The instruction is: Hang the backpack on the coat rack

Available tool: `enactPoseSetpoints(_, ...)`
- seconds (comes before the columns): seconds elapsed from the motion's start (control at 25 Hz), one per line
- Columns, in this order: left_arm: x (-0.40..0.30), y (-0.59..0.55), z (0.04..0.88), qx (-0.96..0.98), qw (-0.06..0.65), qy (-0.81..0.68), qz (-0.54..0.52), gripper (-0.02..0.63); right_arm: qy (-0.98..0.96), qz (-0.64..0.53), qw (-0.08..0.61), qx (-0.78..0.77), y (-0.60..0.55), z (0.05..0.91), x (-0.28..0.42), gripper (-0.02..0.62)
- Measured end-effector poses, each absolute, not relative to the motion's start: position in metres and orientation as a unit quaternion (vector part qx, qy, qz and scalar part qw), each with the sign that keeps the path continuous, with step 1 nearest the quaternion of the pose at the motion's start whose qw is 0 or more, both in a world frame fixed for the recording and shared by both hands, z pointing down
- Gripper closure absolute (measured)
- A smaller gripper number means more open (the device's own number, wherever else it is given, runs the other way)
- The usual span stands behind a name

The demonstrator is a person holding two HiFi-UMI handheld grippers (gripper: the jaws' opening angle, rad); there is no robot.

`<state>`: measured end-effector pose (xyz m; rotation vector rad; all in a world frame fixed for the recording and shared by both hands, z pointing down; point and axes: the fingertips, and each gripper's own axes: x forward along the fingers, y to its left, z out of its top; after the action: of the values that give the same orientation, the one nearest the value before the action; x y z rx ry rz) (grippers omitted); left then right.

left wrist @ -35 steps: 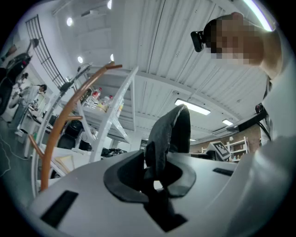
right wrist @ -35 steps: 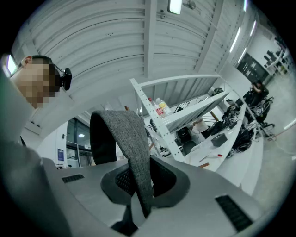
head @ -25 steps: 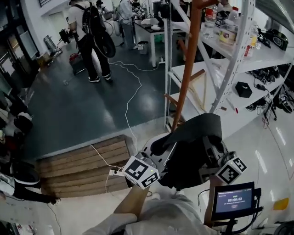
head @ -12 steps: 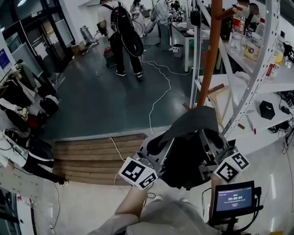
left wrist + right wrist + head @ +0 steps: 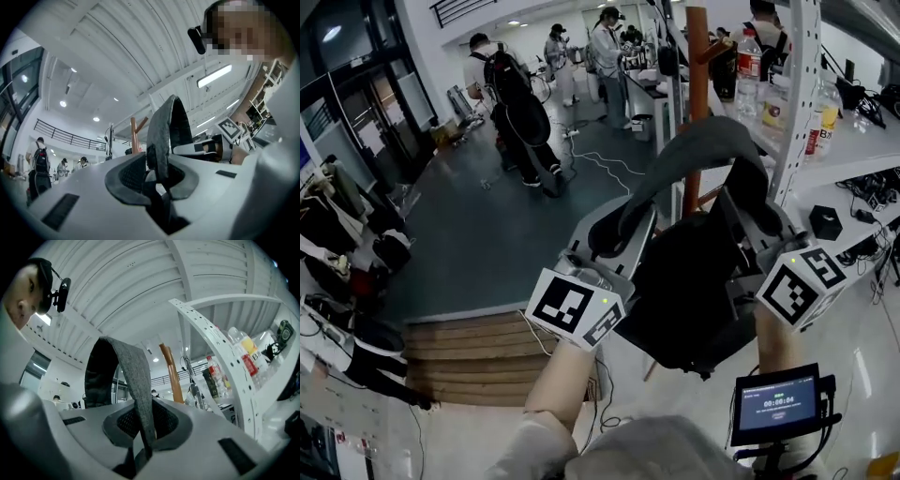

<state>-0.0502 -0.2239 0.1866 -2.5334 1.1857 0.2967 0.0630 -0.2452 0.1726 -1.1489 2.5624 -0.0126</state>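
A black backpack (image 5: 694, 291) hangs in the air between my two grippers, its grey strap (image 5: 703, 150) arching up over them. My left gripper (image 5: 614, 239) is shut on one end of the strap (image 5: 161, 140). My right gripper (image 5: 741, 220) is shut on the other end (image 5: 138, 394). The coat rack's orange-brown wooden pole (image 5: 696, 103) stands right behind the strap loop, with a peg (image 5: 717, 49) sticking out near its top. The same pole shows beyond the jaws in the left gripper view (image 5: 135, 136) and in the right gripper view (image 5: 172, 373).
A white metal shelf unit (image 5: 802, 103) with bottles (image 5: 748, 58) stands to the right of the pole. A small screen on a stand (image 5: 775, 405) is at lower right. Wooden steps (image 5: 469, 361) lie at lower left. People stand on the dark floor (image 5: 516, 103) far back.
Both grippers have lifted the backpack higher, so the strap loop now reaches up in front of the pole's upper part. The view has tilted up.
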Motion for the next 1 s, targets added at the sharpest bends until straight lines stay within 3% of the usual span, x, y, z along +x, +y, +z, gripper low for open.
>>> enactPoseSetpoints(0.2, -0.025, -0.251, 0.125, -0.88, 0.214, 0.417, 0.08, 0.546, 0.902, 0.023, 0.163, -0.399, -0.261, 0.109, 0.077, 0.554)
enactPoseSetpoints(0.32, -0.015, -0.274, 0.094, -0.885, 0.202, 0.412, 0.076, 0.548, 0.908, 0.026, 0.157, -0.387, -0.276, 0.075, 0.08, 0.554)
enactPoseSetpoints(0.56, -0.003, -0.332, 0.069, -0.902, 0.14, 0.404, 0.067, 0.548, 0.892, -0.025, 0.109, -0.437, -0.324, 0.058, 0.105, 0.554)
enactPoseSetpoints(1.0, 0.032, -0.437, 0.111, -0.93, -0.061, 0.357, 0.055, 0.548, 0.882, -0.143, 0.069, -0.445, -0.405, 0.086, 0.114, 0.555)
